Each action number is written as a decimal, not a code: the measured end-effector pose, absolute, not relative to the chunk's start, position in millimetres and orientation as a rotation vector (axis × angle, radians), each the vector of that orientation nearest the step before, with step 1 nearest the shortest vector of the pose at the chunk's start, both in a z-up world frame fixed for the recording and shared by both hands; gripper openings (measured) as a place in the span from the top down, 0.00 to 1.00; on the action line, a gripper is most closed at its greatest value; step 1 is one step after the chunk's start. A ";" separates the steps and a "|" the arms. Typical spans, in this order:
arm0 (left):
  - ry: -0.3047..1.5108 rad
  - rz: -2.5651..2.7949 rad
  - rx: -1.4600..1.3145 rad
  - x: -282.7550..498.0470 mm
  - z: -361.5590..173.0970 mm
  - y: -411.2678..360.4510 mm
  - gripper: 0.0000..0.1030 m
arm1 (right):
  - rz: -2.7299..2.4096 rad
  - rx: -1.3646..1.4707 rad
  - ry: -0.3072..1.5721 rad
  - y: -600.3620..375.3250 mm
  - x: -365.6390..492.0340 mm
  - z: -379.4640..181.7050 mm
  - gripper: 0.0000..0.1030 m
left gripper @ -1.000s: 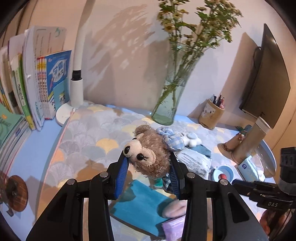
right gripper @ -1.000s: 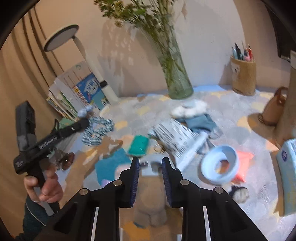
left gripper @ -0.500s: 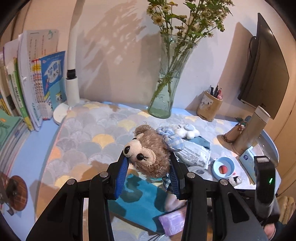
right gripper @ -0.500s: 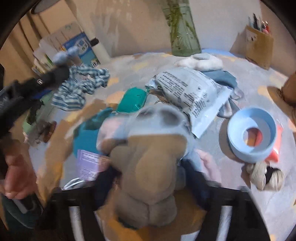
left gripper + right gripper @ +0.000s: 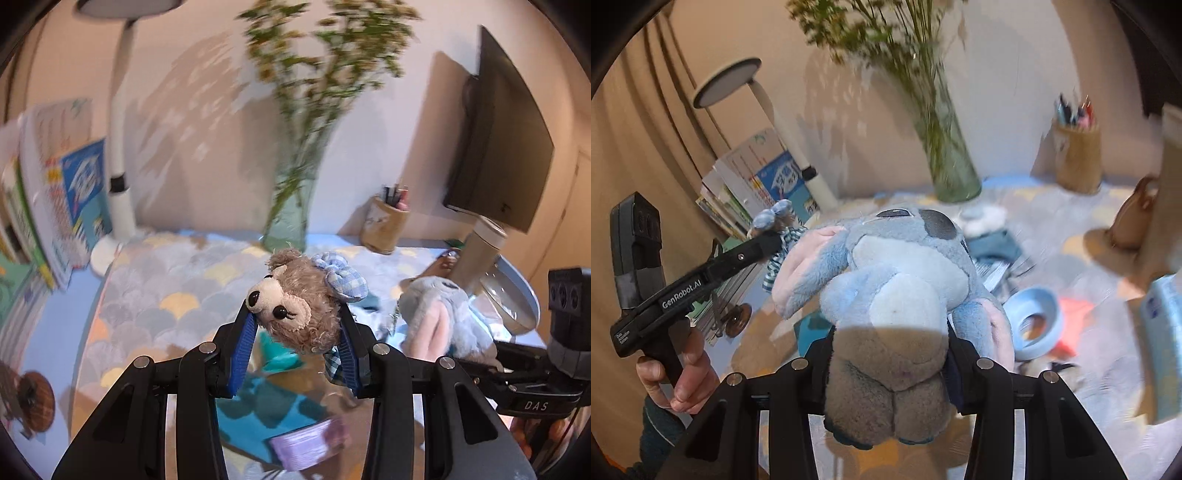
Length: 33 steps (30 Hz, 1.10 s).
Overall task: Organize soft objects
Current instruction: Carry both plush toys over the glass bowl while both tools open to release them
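The left gripper has its jaws clamped on a small brown teddy bear, held clear of the counter. The right gripper is closed around the bottom of a blue plush toy, also lifted. Carrying both well probably means keeping each grip firm and passing wide of the glass vase behind, which looks easy to topple.
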<state>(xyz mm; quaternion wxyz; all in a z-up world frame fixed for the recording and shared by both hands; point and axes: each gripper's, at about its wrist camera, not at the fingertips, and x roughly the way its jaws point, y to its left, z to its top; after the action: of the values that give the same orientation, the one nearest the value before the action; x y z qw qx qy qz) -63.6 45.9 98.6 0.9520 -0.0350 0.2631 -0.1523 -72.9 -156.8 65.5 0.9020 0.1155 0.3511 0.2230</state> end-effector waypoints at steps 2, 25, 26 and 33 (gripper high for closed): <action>0.518 -0.326 -0.033 -68.5 106.9 31.2 0.63 | 0.423 0.226 0.717 -166.1 -77.4 72.7 0.56; 0.349 -0.610 0.343 -123.7 135.9 -268.6 0.63 | -0.030 0.322 0.578 -402.5 -143.2 118.5 0.56; 0.350 -0.624 0.349 -125.7 134.3 -278.9 0.63 | -0.045 0.335 0.582 -414.0 -142.8 116.8 0.56; 0.383 -0.709 0.379 -119.5 121.1 -344.9 0.63 | -0.154 0.417 0.615 -488.3 -142.8 103.2 0.56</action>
<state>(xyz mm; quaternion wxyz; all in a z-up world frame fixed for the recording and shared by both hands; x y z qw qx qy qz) -119.5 -344.9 121.1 0.9026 0.1832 0.1853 -0.3427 -142.8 -488.3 103.2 0.9289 0.2034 0.3003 -0.0754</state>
